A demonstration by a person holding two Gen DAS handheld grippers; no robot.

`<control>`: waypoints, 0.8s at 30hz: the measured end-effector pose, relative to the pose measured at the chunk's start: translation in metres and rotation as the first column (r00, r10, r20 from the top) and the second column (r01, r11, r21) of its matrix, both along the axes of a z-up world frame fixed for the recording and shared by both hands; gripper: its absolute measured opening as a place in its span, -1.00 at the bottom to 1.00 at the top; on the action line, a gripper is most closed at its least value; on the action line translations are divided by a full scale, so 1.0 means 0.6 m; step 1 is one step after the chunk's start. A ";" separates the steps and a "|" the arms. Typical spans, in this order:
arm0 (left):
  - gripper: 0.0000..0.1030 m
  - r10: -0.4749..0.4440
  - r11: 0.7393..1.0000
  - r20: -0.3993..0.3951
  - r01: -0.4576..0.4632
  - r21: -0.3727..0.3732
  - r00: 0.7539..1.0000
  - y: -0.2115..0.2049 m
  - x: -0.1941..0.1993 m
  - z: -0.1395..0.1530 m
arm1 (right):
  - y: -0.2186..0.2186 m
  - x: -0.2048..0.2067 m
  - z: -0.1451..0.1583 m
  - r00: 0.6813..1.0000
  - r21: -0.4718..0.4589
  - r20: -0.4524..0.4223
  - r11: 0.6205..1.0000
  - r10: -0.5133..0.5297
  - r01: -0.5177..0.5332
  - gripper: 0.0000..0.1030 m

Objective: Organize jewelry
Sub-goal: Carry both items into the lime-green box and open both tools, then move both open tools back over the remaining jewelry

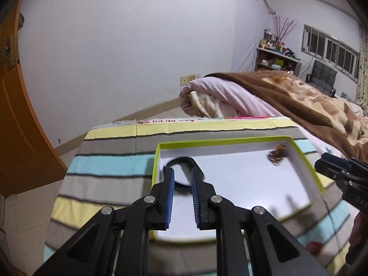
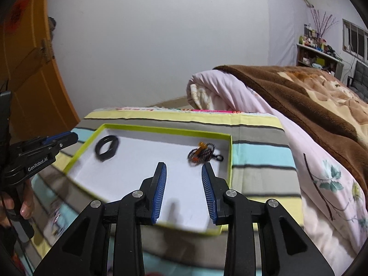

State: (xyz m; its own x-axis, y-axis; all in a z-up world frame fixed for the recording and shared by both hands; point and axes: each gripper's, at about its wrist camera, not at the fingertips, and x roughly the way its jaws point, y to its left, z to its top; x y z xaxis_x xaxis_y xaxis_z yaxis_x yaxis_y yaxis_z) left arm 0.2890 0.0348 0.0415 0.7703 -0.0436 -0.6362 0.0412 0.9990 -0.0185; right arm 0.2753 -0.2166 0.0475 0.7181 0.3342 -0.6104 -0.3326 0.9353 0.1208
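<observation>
A shallow white tray with a lime-green rim (image 1: 218,140) (image 2: 161,129) lies on a striped cloth. A black band (image 1: 184,160) (image 2: 107,148) rests flat in its far left corner. A dark beaded piece with orange bits (image 1: 277,155) (image 2: 202,153) lies near the far right wall. My left gripper (image 1: 182,170) (image 2: 71,136) hovers at the tray's left side, open, and the band is not touching its pads. My right gripper (image 2: 184,164) (image 1: 326,158) is open wide over the tray's near right part, just short of the beaded piece, with nothing between its fingers.
The striped cloth (image 2: 257,156) covers a bed. A rolled pink quilt (image 2: 230,92) and a brown blanket (image 2: 310,96) rise on the right. An orange door (image 1: 16,126) stands at the left. Small blurred trinkets (image 2: 55,216) and a red item (image 1: 316,247) lie on the cloth near me.
</observation>
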 end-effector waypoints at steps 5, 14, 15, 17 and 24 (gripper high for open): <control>-0.69 -0.010 1.000 0.040 0.010 -0.011 0.999 -0.012 -0.078 0.018 | -0.007 -0.079 0.017 0.999 0.004 0.037 1.000 0.003 -0.003 -0.37; -0.69 -0.035 0.999 0.091 0.038 -0.022 0.995 -0.034 -0.218 0.020 | -0.019 -0.210 0.014 0.998 0.021 0.065 0.999 0.026 -0.028 -0.37; -0.69 -0.042 0.999 0.094 0.044 -0.020 0.995 -0.037 -0.232 0.018 | -0.020 -0.220 0.013 0.997 0.020 0.069 0.999 0.028 -0.030 -0.37; -0.69 -0.050 0.999 0.098 0.052 -0.016 0.994 -0.042 -0.255 0.015 | -0.023 -0.244 0.011 0.997 0.021 0.075 0.999 0.032 -0.033 -0.37; -0.69 -0.060 0.998 0.116 0.062 -0.020 0.991 -0.047 -0.318 0.013 | -0.034 -0.304 0.004 0.996 0.027 0.078 0.999 0.038 -0.040 -0.37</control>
